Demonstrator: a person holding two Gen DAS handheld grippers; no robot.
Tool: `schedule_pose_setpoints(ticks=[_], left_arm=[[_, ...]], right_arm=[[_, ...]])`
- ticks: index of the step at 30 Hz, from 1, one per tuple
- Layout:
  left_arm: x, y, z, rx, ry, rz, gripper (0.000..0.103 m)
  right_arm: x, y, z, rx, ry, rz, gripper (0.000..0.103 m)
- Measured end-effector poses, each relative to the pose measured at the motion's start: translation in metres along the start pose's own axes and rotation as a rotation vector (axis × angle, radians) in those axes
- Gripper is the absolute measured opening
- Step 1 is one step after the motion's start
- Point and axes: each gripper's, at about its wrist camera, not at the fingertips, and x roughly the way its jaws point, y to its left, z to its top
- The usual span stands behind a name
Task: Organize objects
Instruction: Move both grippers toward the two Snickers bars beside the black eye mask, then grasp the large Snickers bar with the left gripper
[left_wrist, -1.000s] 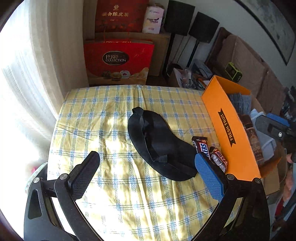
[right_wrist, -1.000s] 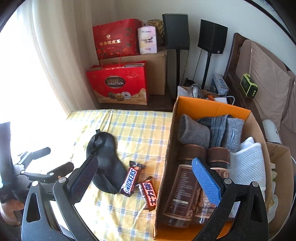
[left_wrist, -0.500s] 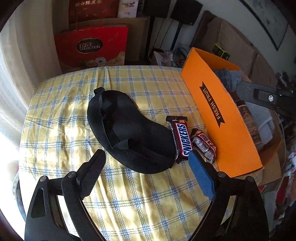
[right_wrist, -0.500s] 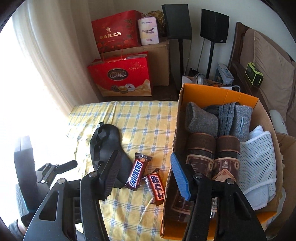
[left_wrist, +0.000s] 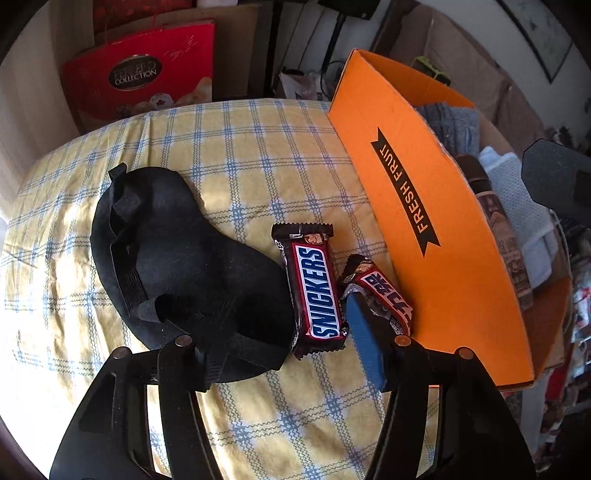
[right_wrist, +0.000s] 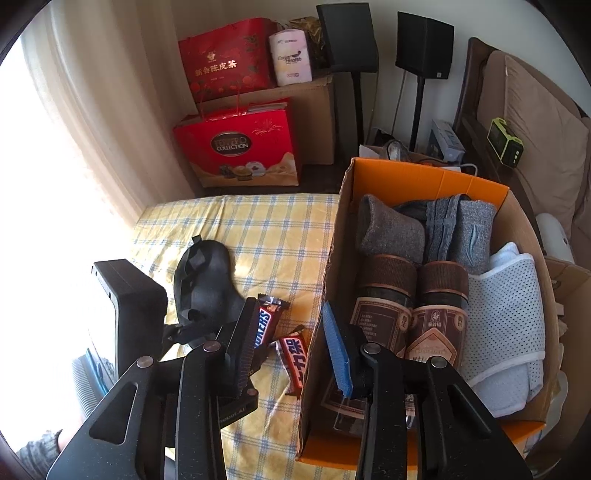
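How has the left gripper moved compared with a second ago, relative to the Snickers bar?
Yes. The left gripper has come forward and down onto the Snickers bar, jaws closing around it.

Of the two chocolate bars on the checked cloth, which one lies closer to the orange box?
The smaller bar with the red Chinese-lettered label. It lies between the larger Snickers bar and the orange box; the Snickers lies against the black eye mask.

I read "SNICKERS" in white letters on the brown candy bar (left_wrist: 316, 291) lying on the checked cloth. The orange box (left_wrist: 436, 236) at the cloth's right edge carries "FRESH FRUIT" on a black ribbon along its side. The red gift bag (right_wrist: 238, 147) beyond the far edge says "COLLECTION". The white roll pack (right_wrist: 290, 59) on the carton reads "Health". The smaller red bar (right_wrist: 293, 356) bears Chinese characters.
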Motion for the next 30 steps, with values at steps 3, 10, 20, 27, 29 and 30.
schedule_pose_setpoints(ticks=[3, 10, 20, 27, 29, 30], left_arm=[[0.002, 0.000, 0.001, -0.007, -0.008, -0.001, 0.049], [-0.007, -0.001, 0.003, 0.000, -0.027, -0.026, 0.023], [-0.063, 0.037, -0.004, -0.051, -0.125, -0.066, 0.023], [-0.088, 0.066, -0.018, -0.066, -0.146, -0.039, 0.023], [-0.096, 0.070, -0.026, -0.070, -0.159, -0.050, 0.023], [-0.099, 0.070, -0.030, -0.068, -0.168, -0.054, 0.023]], right_arm=[[0.000, 0.001, 0.000, -0.006, 0.005, 0.000, 0.037], [0.005, 0.006, -0.003, -0.020, 0.022, 0.003, 0.037], [0.015, 0.021, -0.004, -0.072, 0.078, -0.013, 0.037], [0.038, 0.045, -0.013, -0.117, 0.132, -0.007, 0.031], [0.040, 0.049, -0.013, -0.090, 0.134, 0.036, 0.031], [0.040, 0.051, -0.012, -0.071, 0.131, 0.068, 0.031]])
